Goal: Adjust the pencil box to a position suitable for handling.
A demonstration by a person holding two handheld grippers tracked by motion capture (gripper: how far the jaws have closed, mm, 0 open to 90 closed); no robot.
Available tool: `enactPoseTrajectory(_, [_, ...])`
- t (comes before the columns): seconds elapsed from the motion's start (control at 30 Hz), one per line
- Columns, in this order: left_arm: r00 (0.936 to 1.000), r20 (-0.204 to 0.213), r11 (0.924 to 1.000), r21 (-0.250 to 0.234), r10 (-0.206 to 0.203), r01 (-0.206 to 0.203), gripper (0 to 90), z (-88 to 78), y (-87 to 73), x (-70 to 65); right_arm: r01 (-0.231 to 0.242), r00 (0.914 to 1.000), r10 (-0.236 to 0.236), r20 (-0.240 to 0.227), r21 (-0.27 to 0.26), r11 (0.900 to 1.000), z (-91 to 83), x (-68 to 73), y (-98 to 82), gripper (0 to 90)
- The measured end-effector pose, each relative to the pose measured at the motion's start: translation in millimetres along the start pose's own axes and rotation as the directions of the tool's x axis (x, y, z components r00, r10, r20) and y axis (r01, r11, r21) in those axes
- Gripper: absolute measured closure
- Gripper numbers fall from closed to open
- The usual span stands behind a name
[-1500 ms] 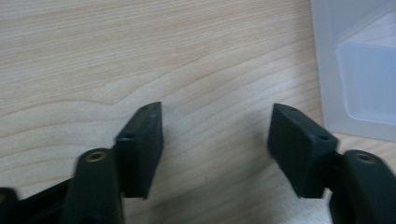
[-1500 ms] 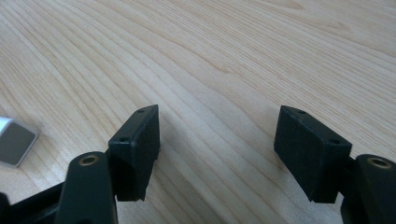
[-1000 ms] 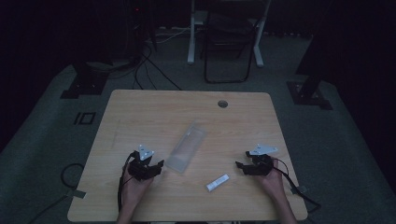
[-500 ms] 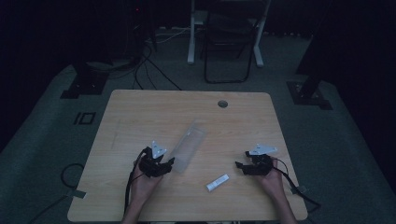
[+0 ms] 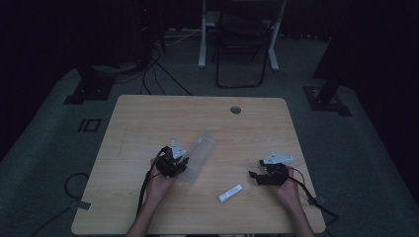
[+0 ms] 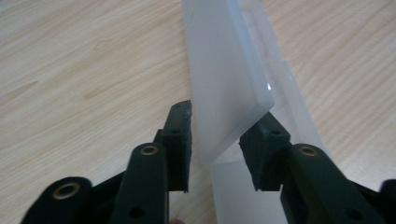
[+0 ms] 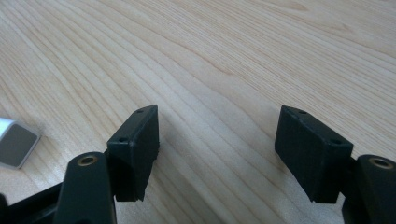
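My left gripper [image 6: 215,140] has just been closing, and the near end of the clear plastic case [image 6: 233,84] now stands between its jaws. The right pad [image 6: 261,149] touches the case's edge; a thin gap shows at the left pad, so I cannot tell if the grip is firm. The case runs straight ahead of that gripper on the table [image 5: 148,118]. My right gripper [image 7: 217,149] hangs wide open and empty, the small white tube [image 5: 230,193] just off to its left.

1 clear plastic case [image 5: 198,155], 1 white tube [image 5: 230,193], 2 grippers
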State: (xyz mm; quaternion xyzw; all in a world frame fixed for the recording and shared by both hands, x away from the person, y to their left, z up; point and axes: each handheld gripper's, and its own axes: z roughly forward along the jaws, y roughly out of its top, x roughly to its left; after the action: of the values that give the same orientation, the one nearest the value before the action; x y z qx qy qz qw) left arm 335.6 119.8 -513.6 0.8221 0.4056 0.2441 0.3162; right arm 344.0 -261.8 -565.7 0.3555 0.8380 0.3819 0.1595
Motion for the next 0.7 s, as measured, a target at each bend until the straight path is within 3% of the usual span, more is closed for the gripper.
enactPoseTrajectory(0.07, [0.9996,-0.027,1.0000,0.008,-0.006,0.006,72.7,0.3,-0.7,2.9,0.000,1.0000,0.000,0.000,0.000,1.000,0.0,0.0,0.0,30.8])
enactPoseTrajectory(0.5, [0.9937,-0.101,0.9988,-0.001,-0.048,0.049,84.9,-9.0,-11.0,20.0,0.000,1.0000,0.000,0.000,0.000,1.000,0.0,0.0,0.0,30.7])
enactPoseTrajectory(0.7, [0.9921,-0.114,0.9986,-0.004,-0.052,0.052,90.0,-10.8,-15.8,22.8,0.000,1.0000,0.000,0.000,0.000,1.000,0.0,0.0,0.0,30.7])
